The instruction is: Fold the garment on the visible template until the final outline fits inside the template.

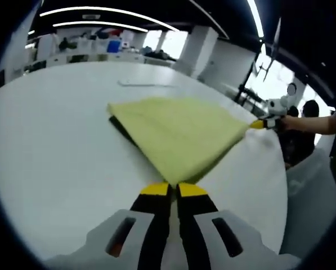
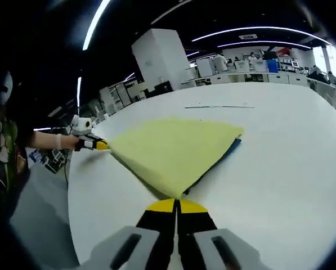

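Left gripper (image 1: 174, 190): jaws together, clamped on the near corner of the yellow garment (image 1: 176, 132), which fans out ahead of the tips.
Right gripper (image 2: 177, 205): jaws likewise closed on the opposite corner of the cloth; from the left gripper view it sits far off to the right at the cloth's edge.
Garment position: stretched between both tools, raised slightly off the white table (image 1: 55, 152), over the dark template (image 2: 227, 151) that peeks out beyond its far edge.
Step in hand, as judged: carrying a fold across. Keep both corners level and taut, lower together, and align the edge inside the dark outline.
Material: soft matte fabric, faintly ribbed, lying in a flat triangular spread.
Table: smooth, glossy, rounded rim.
Template: thin, flat, dark sheet.
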